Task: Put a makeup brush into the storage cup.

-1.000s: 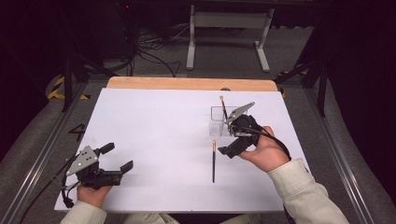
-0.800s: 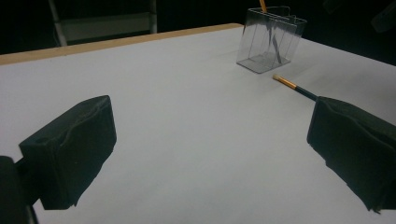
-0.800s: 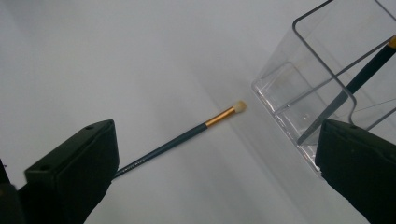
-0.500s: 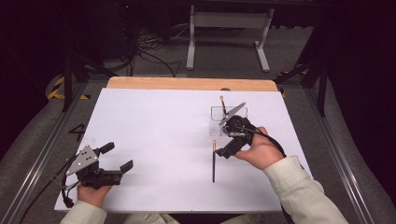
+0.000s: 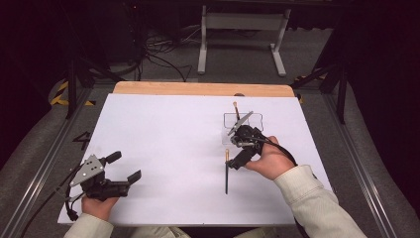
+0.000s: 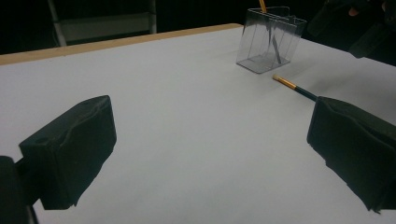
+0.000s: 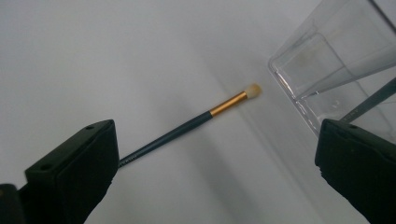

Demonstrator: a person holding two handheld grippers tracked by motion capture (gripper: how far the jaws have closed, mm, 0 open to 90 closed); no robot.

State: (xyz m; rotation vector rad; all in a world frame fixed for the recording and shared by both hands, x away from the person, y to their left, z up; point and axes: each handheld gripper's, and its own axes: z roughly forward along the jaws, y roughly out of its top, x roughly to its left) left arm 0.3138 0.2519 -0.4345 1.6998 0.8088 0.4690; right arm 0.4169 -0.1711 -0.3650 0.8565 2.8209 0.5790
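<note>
A dark-handled brush [image 5: 227, 176] with a gold ferrule lies flat on the white sheet, and its pale tip points away from me. My right gripper [image 5: 233, 148] hovers open over the tip end, beside a clear plastic container [image 5: 242, 120]. In the right gripper view the brush [image 7: 187, 126] runs diagonally between the open jaws and the container [image 7: 341, 70] sits at the right. A second brush [image 5: 236, 110] stands tilted in the container. My left gripper [image 5: 124, 167] rests open at the near left, holding nothing. Its view shows the container [image 6: 270, 39] and the lying brush [image 6: 294, 88].
A white sheet [image 5: 163, 144] covers the table, and a wooden strip [image 5: 198, 89] shows along the far edge. Beyond the table are a dark floor, cables and a metal stand [image 5: 242, 34]. A cable [image 5: 285, 151] trails from the right gripper.
My right gripper has shifted left and a little nearer, from beside the container to over the tip end of the lying brush. The left gripper has stayed put.
</note>
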